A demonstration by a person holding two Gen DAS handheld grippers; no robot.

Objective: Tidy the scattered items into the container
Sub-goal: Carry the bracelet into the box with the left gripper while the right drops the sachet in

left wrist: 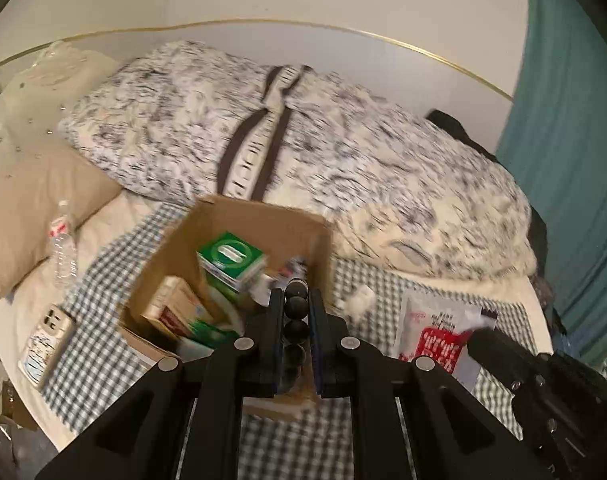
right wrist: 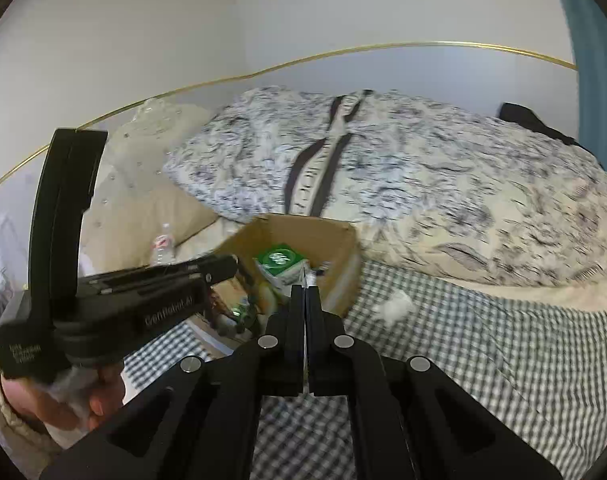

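Observation:
An open cardboard box stands on a checked cloth on the bed. It holds a green carton and other packs. My left gripper hangs over the box's near side, shut on a black rod of stacked balls. My right gripper is shut, with a thin white edge showing between its fingers. In the left wrist view its tip meets a red-and-white packet, raised to the right of the box.
A crumpled white tissue lies right of the box. To its left lie a plastic bottle and a white flat pack. A patterned duvet, pillows and a teal curtain lie beyond.

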